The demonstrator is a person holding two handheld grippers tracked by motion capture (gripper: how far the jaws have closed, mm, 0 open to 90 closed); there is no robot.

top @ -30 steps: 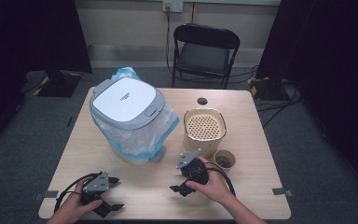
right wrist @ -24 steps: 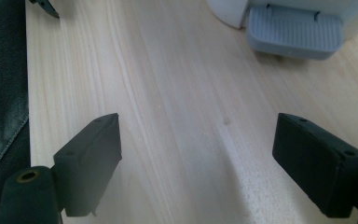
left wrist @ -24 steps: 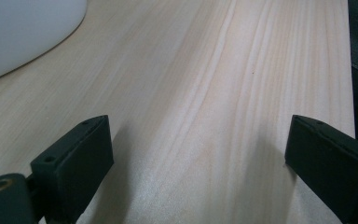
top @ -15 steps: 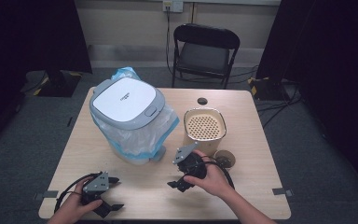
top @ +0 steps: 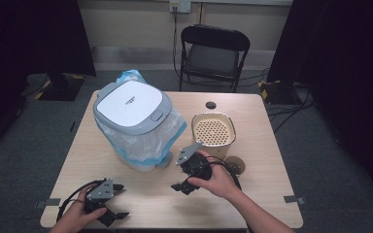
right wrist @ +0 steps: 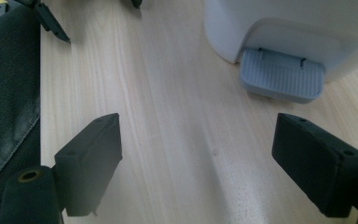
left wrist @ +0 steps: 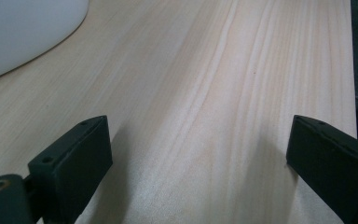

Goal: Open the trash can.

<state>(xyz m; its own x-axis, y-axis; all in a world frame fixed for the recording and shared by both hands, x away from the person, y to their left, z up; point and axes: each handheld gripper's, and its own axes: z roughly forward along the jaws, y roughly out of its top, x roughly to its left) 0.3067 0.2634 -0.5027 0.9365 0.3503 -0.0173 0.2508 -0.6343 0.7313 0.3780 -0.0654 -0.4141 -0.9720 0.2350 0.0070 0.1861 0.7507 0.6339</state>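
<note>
right gripper lines up on the bin's pedal

right gripper (top: 182,180) is low over the table (top: 272,194), jaws spread wide with nothing between them, and its own camera looks straight at the grey foot pedal (right wrist: 282,74) at the base of the white pedal bin (top: 135,127). the pedal sits just ahead and a little to the side of the jaws, not yet touched.

over on the near left corner the left gripper (top: 110,204) rests close to the wood, jaws also parted and empty, with a curve of the bin's white wall (left wrist: 25,32) near it in its own view.

the bin stands left of centre on the table, grey-rimmed lid (top: 131,103) shut, a clear liner bag with blue trim (top: 172,131) hanging loose round the body. just beside it, to the right, is a beige perforated basket (top: 213,130), and near the person's right hand a small round brown thing (top: 236,165) (too small to tell what).

handling, as i judge it: hard plastic shell, light and likely empty, so it may skid if shoved. the bag is soft and slippery, poor to pinch. the ribbed pedal is the stiff, grippy spot, best pressed down from above; the lid rim would be the other firm hold.
</note>
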